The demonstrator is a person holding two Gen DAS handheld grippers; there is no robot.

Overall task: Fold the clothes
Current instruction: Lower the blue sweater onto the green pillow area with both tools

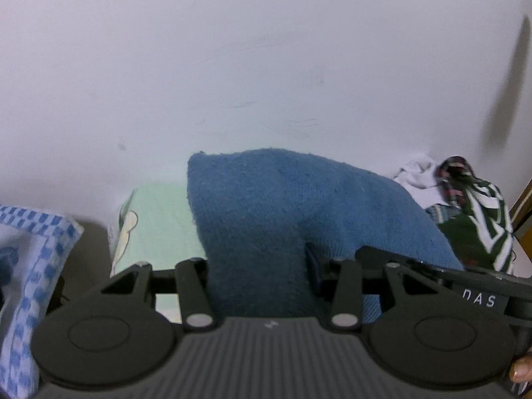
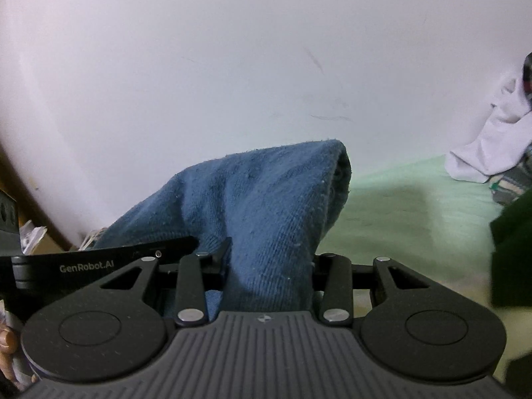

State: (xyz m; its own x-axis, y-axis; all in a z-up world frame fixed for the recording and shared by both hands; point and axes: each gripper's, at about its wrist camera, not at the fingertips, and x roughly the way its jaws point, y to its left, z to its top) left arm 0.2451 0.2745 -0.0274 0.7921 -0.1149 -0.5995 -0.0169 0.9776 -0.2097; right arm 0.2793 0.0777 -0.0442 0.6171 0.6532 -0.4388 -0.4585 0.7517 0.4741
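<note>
Aloft between both hands, the blue knit garment (image 1: 282, 206) hangs above the pale green bed (image 2: 399, 206), left tongs (image 1: 259, 266) and right tongs (image 2: 266, 262) each clamped on a bunched edge that could slip free and collapse the fold.

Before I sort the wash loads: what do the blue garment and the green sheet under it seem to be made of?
Blue garment: looks like thick knit cotton, perhaps fleece; matte, with visible ribs, surface fuzz and lint specks. Both tools are clamped on it. Green sheet: looks like thin woven cotton or a blend, smooth, matte and flat; the blur leaves the weave unclear.
</note>
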